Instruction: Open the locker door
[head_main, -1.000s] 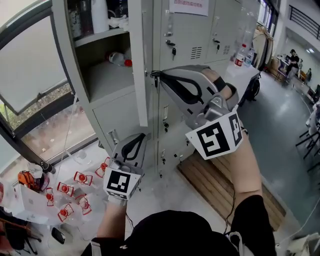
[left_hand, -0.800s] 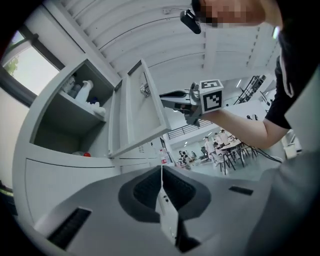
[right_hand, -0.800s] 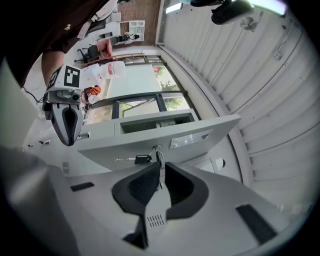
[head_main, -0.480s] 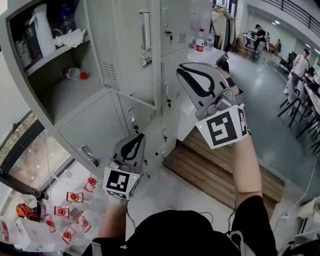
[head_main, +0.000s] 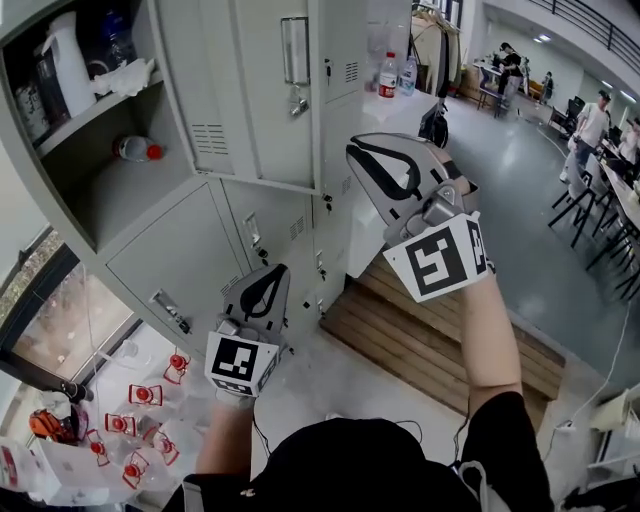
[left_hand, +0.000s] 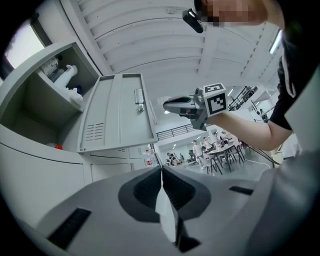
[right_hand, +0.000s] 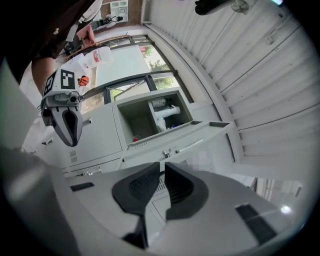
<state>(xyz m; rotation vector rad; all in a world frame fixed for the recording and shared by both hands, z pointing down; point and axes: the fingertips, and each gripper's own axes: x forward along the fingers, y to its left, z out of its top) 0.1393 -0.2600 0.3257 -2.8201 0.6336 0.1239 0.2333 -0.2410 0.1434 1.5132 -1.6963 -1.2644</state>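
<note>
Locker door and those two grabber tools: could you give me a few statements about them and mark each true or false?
1. The locker door stands open. True.
2. The right gripper is clamped on the door's handle. False: it hangs clear of the door, with nothing between its jaws.
3. A bottle with a red cap lies on its side in the open compartment. True.
4. The left gripper has its jaws wide apart. False: they are together and hold nothing.
</note>
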